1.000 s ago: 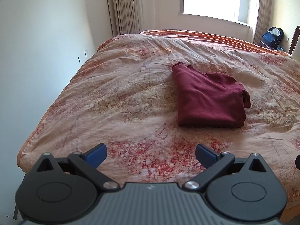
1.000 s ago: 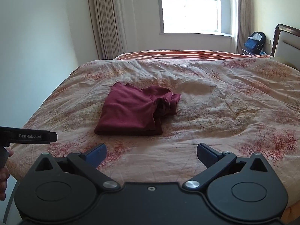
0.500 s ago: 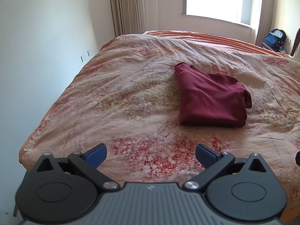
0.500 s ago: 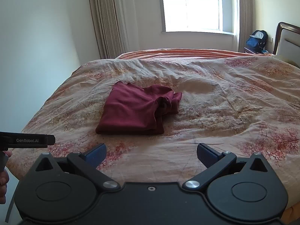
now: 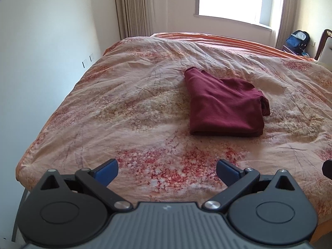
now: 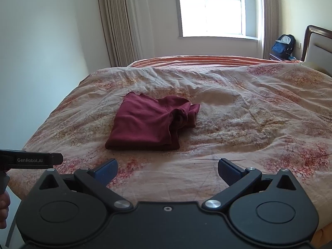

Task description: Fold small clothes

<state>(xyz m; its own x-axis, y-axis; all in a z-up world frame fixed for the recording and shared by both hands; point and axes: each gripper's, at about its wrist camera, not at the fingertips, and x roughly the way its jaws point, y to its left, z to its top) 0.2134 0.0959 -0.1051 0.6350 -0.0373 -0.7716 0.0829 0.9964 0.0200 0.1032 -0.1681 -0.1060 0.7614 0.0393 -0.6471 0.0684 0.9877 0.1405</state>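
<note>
Nearest the cameras, the left gripper (image 5: 167,169) hangs over the near edge of the bed (image 5: 128,108) with its jaws spread wide and nothing between them. The right gripper (image 6: 167,169) is the same: released, empty, over the near edge of the bed and well short of the cloth. At the left border of the right wrist view, the body of the left gripper shows as a black bar, with a hand (image 6: 4,209) partly visible below it.

Farther in, near the middle of the bed, lies the dark red shirt (image 5: 224,108), folded into a rough square with a bunched sleeve or collar sticking out on its right side. It looks like thin knit: light, limp, not slippery, likely to sag and unfold if lifted by one point. The firm near fold edge, pinched at both corners, seems the best hold.

Beyond the bed stand the curtain (image 6: 116,25), the window (image 6: 211,8) and a blue backpack (image 6: 283,44).
</note>
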